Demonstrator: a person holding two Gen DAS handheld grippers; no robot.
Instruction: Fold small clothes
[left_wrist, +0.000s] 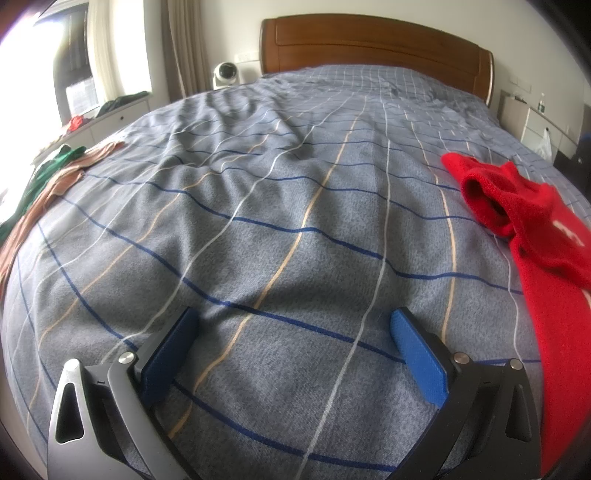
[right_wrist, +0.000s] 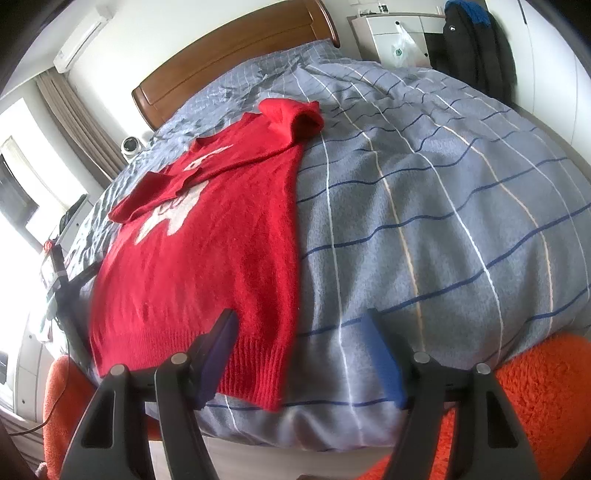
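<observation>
A red sweater lay flat on the bed near its foot edge, one sleeve folded across the chest. The right gripper stood wide and empty above the sweater's hem corner. The left gripper stood wide over bare checked cover, holding nothing. Green and tan garments lay at the bed's far left edge.

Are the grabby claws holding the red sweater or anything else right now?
No, nothing is held. The left gripper and right gripper are both open above the bed; the red sweater lies loose.
</observation>
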